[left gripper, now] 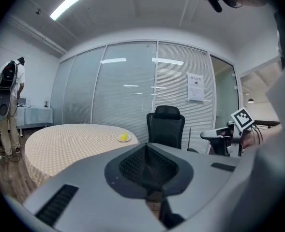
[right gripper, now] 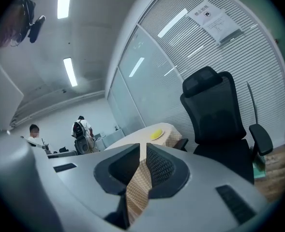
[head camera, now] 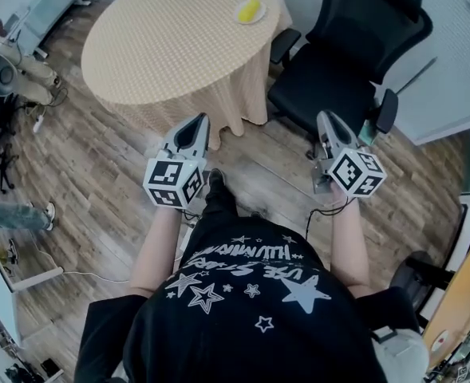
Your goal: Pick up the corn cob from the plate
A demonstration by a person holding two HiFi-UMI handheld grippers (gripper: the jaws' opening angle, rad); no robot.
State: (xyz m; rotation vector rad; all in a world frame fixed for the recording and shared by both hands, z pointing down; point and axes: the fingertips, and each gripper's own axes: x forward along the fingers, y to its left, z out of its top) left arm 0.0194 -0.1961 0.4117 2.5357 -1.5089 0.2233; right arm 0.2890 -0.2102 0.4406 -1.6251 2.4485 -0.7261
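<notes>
A yellow corn cob [head camera: 250, 9] lies on a small white plate [head camera: 238, 17] at the far right edge of the round table [head camera: 163, 46], which has a beige dotted cloth. Both grippers hang over the wooden floor, well short of the table. My left gripper [head camera: 196, 120] points at the table's near edge with its jaws together and nothing in them. My right gripper [head camera: 326, 118] is shut and empty, next to the office chair. The left gripper view shows the corn cob [left gripper: 124, 137] small and far beyond the left gripper [left gripper: 147, 148]. In the right gripper view the corn cob [right gripper: 157, 134] lies past the right gripper [right gripper: 143, 148].
A black office chair [head camera: 354, 46] stands right of the table, close to my right gripper. Glass walls with blinds [left gripper: 132, 91] rise behind the table. A person with a backpack [left gripper: 9, 105] stands far off at the left. Cables and equipment [head camera: 3, 78] line the left side of the floor.
</notes>
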